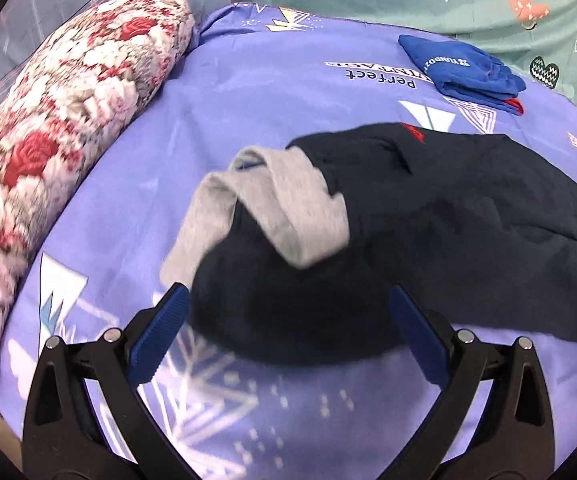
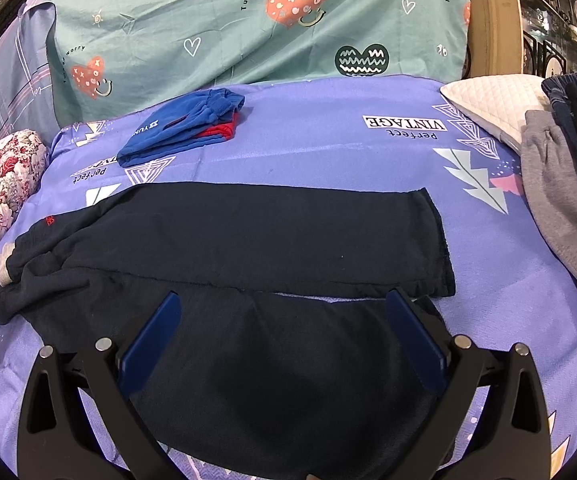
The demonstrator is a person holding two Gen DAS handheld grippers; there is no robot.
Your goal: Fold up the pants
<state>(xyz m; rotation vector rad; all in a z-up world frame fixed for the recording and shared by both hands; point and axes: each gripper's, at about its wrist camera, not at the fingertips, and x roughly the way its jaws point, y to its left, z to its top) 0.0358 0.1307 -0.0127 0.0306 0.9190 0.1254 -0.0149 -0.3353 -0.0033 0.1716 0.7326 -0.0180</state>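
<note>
Soft navy pants (image 2: 248,240) (grey-lined waistband, apparently) lie flat; left gripper (image 1: 288,304) and right gripper (image 2: 284,312) fingers spread.

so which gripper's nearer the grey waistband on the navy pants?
Left. The left gripper is open, right in front of the grey waistband. The right gripper, also open, hovers over the legs; the waistband lies far left.

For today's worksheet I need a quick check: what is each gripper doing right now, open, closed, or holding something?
Left gripper: open, holding nothing, poised above the waist end of the dark pants.
Right gripper: open, holding nothing, over the near pant leg.
</note>
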